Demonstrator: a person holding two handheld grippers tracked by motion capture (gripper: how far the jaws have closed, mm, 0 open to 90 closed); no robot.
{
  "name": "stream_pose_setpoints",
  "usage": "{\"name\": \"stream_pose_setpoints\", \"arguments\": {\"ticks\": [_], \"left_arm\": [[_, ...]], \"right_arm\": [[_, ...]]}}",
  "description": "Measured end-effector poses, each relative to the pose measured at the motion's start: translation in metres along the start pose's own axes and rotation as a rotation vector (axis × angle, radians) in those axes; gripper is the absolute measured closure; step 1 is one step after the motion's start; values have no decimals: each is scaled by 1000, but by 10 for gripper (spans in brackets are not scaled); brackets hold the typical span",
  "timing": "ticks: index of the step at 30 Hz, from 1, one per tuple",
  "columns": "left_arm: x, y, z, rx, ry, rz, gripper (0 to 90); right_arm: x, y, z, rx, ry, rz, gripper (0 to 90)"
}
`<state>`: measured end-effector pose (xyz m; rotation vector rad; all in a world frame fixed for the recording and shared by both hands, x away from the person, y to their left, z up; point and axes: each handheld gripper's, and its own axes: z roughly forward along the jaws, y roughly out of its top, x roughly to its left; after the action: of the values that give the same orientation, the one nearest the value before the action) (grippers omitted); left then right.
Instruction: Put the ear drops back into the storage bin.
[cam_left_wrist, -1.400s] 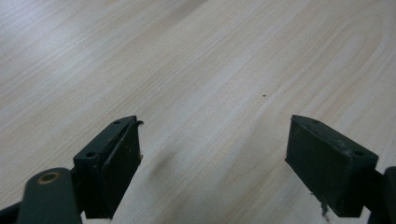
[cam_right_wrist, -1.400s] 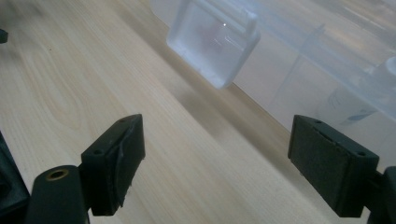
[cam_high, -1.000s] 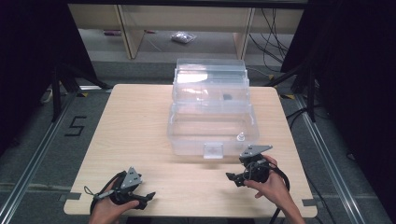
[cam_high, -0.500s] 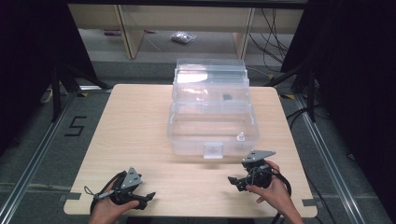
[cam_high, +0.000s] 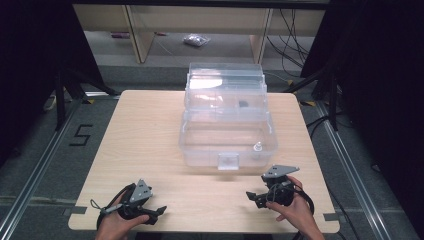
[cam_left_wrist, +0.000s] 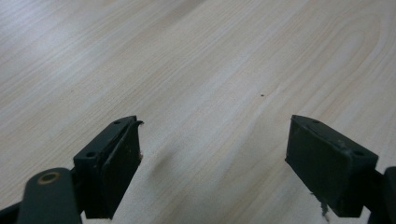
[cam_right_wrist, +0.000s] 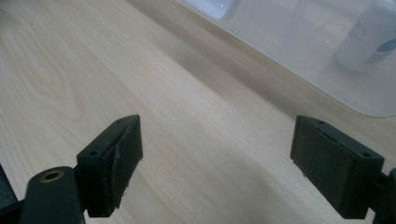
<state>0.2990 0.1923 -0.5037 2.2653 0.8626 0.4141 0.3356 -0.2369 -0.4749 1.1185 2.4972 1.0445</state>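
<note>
My left hand-held gripper (cam_high: 159, 210) rests near the counter's (cam_high: 150, 135) front edge, jaws spread over bare wood. My right hand-held gripper (cam_high: 252, 196), jaws also spread and holding nothing, sits just in front of the clear plastic box (cam_high: 227, 137). The box stands open, lid raised behind; a small white bottle (cam_high: 258, 148) stands upright in its right front corner.

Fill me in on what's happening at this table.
A person sits at a wooden table with a two-jaw gripper in each hand. The left gripper and right gripper rest near the front edge, jaws open and holding nothing. Between and beyond them stands a clear plastic box, open, with a small white bottle inside.
</note>
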Motion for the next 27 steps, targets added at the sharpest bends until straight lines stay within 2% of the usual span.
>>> {"name": "stream_pose_setpoints", "arguments": {"ticks": [1, 2, 4, 6, 7, 10, 11, 12, 13, 14, 15, 16, 17, 18, 19, 21, 22, 23, 24, 25, 26, 27], "left_arm": [[1, 0, 0, 1, 1, 14, 173], [0, 0, 0, -2, 0, 9, 173], [1, 0, -1, 1, 0, 13, 173], [1, 0, -1, 1, 1, 11, 173], [1, 0, -1, 2, 0, 13, 173], [0, 0, 0, 1, 1, 2, 173], [1, 0, -1, 2, 1, 14, 173], [1, 0, 0, 2, 1, 13, 173], [1, 0, 0, 3, 1, 12, 173], [1, 0, 0, 2, 1, 12, 173], [1, 0, 0, 1, 1, 10, 173], [0, 0, 1, -2, -3, -5, 173], [0, 0, 1, -3, -2, -6, 173], [0, 0, 0, -2, -1, -1, 173], [0, 0, 0, -1, 0, 8, 173], [0, 0, 0, -2, 1, 7, 173], [1, 0, 0, 0, -1, 9, 173], [1, 0, 0, 4, -2, 13, 173], [1, 0, 0, 4, -3, 14, 173], [1, 0, 0, 1, -2, 10, 173], [1, 0, 0, -1, 0, 7, 173], [1, 0, 0, 0, -1, 8, 173]], "right_arm": [[0, -1, -1, 12, -2, 4, 178], [-1, -1, -1, 12, 2, -14, 178], [1, -4, 0, -2, -8, -3, 178], [3, -5, -3, 18, 0, 6, 177], [3, -7, -2, 4, 0, 11, 177], [4, -10, -3, 0, 3, -14, 176], [5, -11, -3, -7, 6, -5, 175], [4, -11, -5, 11, 6, -11, 174], [4, -13, -4, -2, 6, -15, 172], [5, -15, -4, -15, 3, 7, 168], [4, -15, -6, 1, 7, -5, 167], [5, -17, -6, -11, -2, 18, 167], [4, -17, -8, 4, -4, 9, 167], [4, -19, -7, -20, -6, 12, 165], [3, -19, -9, 1, -6, 20, 165], [3, -22, -10, -5, -11, 11, 164], [3, -23, -10, 0, -10, 18, 164], [5, -25, -10, -12, -9, 45, 165], [3, -25, -11, 3, -12, 28, 164], [4, -26, -12, 11, -12, 43, 164], [3, -27, -11, 0, -6, 24, 164], [4, -27, -11, 8, -5, 33, 165]]}}
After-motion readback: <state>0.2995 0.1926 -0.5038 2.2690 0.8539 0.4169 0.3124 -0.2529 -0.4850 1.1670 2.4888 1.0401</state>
